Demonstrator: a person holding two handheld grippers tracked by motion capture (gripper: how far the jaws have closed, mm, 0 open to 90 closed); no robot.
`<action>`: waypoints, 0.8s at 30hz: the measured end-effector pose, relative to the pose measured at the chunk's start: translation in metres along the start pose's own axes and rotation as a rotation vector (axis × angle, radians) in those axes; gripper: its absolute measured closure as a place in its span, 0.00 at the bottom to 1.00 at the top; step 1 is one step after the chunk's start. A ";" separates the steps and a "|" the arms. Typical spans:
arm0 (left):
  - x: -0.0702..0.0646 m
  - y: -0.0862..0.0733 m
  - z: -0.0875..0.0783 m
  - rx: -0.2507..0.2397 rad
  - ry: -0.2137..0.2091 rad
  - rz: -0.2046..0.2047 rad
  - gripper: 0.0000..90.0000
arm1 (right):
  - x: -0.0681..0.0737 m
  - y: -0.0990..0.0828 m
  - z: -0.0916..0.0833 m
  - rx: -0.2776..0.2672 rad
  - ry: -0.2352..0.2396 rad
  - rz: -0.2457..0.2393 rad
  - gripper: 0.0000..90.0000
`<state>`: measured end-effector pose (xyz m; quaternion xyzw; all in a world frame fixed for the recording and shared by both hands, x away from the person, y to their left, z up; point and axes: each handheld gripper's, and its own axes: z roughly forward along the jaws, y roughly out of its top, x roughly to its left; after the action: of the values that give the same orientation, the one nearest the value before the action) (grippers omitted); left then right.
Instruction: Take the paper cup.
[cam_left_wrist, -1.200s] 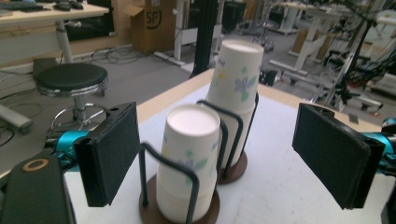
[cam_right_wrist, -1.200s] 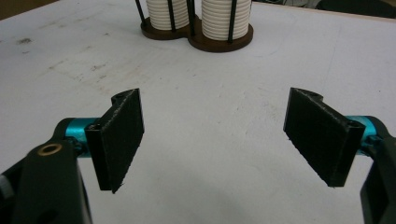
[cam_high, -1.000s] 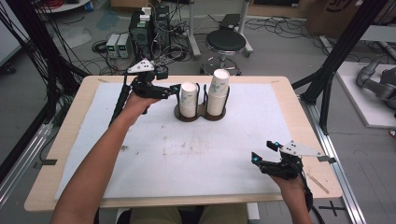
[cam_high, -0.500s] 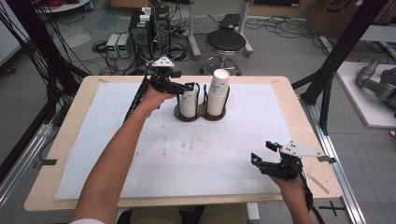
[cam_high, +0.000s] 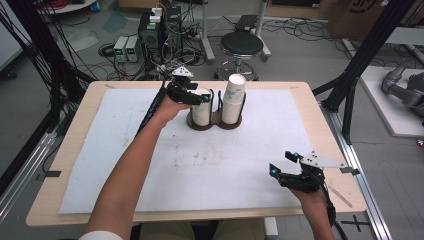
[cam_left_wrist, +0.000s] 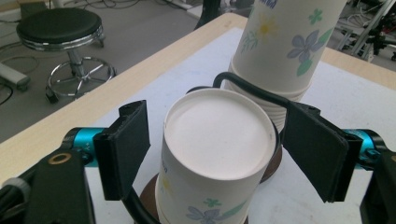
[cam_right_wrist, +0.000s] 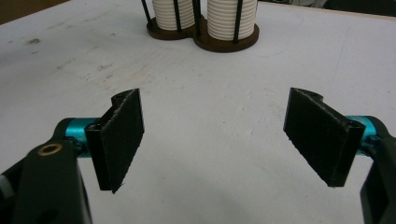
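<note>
Between the left tongs (cam_left_wrist: 217, 154), untouched, the upturned cup stack (cam_left_wrist: 215, 149).

White paper cups (cam_left_wrist: 215, 154) with blue-and-green flower print.

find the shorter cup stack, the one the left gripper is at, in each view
High view: the shorter cup stack stands upper centre, left slot of the cup holder.
Left gripper view: bottom centre, its upturned top cup between the left gripper jaws, small gaps either side.
Right gripper view: top edge, left of the taller stack.
Shared landmark: the holder.
</note>
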<state>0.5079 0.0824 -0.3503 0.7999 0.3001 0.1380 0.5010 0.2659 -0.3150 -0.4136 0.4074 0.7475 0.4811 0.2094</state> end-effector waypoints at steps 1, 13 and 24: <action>0.000 -0.001 0.001 0.008 0.003 0.000 0.27 | 0.000 0.000 0.000 0.002 0.000 0.004 0.23; 0.000 -0.003 0.001 0.009 0.006 0.014 0.38 | -0.001 -0.001 -0.001 -0.001 -0.001 0.008 0.23; 0.000 0.012 -0.016 -0.084 0.028 -0.008 0.39 | 0.000 -0.001 0.000 0.003 0.000 0.007 0.23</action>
<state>0.5033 0.0898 -0.3321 0.7749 0.3042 0.1598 0.5305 0.2658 -0.3156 -0.4144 0.4104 0.7468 0.4807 0.2068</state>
